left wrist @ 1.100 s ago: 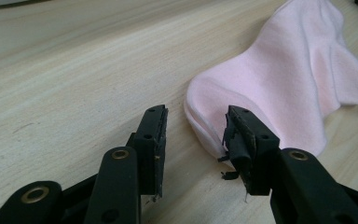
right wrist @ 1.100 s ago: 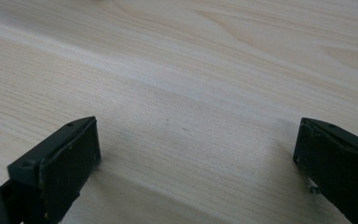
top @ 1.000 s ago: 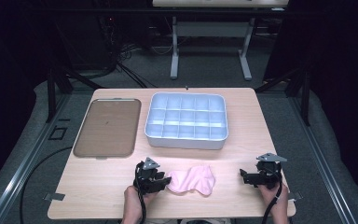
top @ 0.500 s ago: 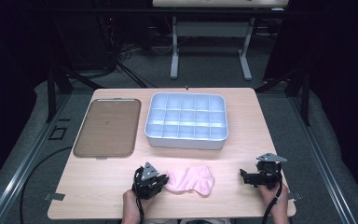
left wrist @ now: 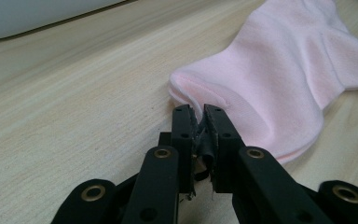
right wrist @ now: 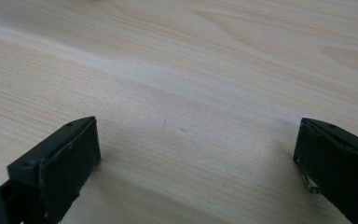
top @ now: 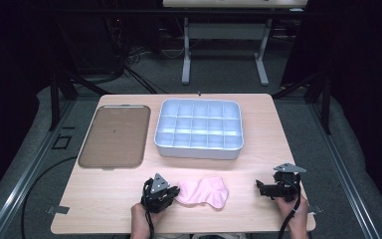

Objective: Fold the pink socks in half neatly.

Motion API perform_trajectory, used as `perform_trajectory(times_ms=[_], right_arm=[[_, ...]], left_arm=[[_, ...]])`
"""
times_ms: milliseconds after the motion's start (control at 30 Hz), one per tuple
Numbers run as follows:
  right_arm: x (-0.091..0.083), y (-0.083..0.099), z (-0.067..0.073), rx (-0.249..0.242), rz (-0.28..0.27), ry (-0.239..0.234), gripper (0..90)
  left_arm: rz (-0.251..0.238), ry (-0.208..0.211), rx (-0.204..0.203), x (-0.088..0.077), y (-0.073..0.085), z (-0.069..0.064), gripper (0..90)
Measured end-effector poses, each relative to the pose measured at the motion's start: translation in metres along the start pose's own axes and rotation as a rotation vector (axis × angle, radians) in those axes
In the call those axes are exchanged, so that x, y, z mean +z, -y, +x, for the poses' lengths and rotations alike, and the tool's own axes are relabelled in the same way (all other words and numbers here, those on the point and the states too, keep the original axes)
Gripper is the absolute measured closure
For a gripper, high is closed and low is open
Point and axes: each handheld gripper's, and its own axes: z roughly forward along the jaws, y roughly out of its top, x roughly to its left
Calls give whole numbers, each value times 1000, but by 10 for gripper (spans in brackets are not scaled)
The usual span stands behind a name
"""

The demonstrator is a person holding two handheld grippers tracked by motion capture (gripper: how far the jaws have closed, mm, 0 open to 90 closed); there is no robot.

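A pink sock point(top: 204, 193) lies flat near the table's front edge. My left gripper point(top: 171, 191) sits at the sock's left end. In the left gripper view its jaws have just been closing and stand nearly together, and the left gripper point(left wrist: 198, 112) pinches the rim of the sock point(left wrist: 284, 79) at the cuff. My right gripper point(top: 259, 188) rests apart at the front right, pointing left toward the sock. In the right gripper view the right gripper point(right wrist: 196, 154) stands wide open over bare wood with nothing between its jaws.
A white box point(top: 199, 149) divided into several compartments stands behind the sock, and its wall point(left wrist: 28, 18) shows in the left gripper view. A flat brown tray point(top: 114, 137) lies at the back left. Bare wood separates the sock from the right gripper.
The left gripper's jaws have closed at the sock's left edge. The sock and the right gripper have stayed where they were.
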Motion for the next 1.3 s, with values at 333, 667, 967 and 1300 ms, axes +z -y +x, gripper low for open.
perform_trajectory(times_ms=[333,667,967,1300], right_arm=[[-13,4,7,-21,-48,-12,313],[-27,-10,74,30,-20,-315,514],[-14,-16,110,9,28,-362,610],[-6,-14,124,-68,67,-298,597]], left_arm=[[3,7,-1,0,0,1,834],[0,-2,3,0,0,-1,834],[-1,-1,1,0,0,0,833],[-1,-10,14,0,0,-1,833]])
